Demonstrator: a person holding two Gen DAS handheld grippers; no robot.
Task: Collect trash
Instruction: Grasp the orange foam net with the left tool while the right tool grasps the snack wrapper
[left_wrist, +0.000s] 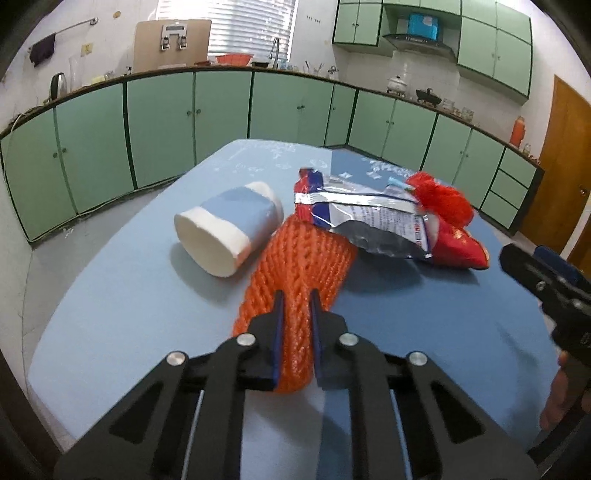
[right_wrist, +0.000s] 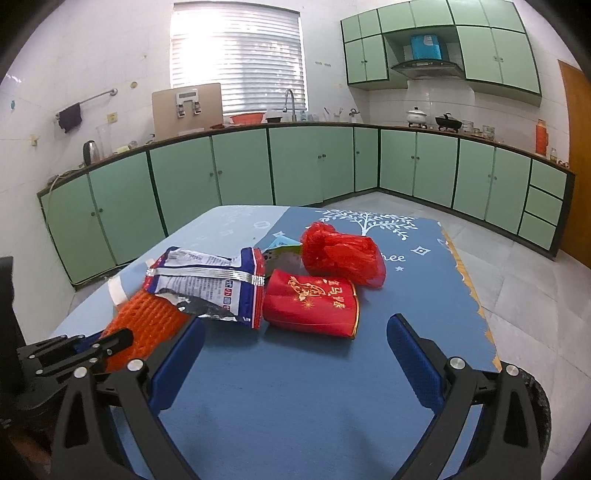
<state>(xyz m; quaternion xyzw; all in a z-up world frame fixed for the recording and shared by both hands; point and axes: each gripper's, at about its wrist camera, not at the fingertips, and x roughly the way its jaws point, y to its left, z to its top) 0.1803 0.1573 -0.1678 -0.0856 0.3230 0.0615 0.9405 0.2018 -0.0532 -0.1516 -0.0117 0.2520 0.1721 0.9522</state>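
A: Orange foam netting (left_wrist: 295, 280), item one: we have it pinched at its near end between the fingers of our left tongs (left_wrist: 296, 306), which are closed down to a narrow gap on it. Its far end lies under the torn foil wrapper (left_wrist: 369, 218).

B: Landmark, the wrapper. What sits around it?

A: Item two, white and blue cup (left_wrist: 229, 227), on its side, left of the wrapper and touching the netting. Item three, red packet (right_wrist: 312, 302), right of the wrapper and touching it. Item four, red plastic bag (right_wrist: 341, 256), behind the packet. A small green carton (right_wrist: 282, 254) pokes up behind the wrapper. All on the blue tablecloth (right_wrist: 295, 387).

B: And our right tongs (right_wrist: 295, 354)?

A: Spread wide, holding nothing, hovering over bare cloth in front of the wrapper and the packet.

B: Risks, as we judge them?

A: First, the netting is soft and squashy; a thin pinch at one end may slip as we lift. Second, pulling it out could drag the wrapper along or tip it off. Third, the cup may roll toward the table edge if the netting nudges it. Fourth, no bin shows in either view, so we cannot tell where the load must go.
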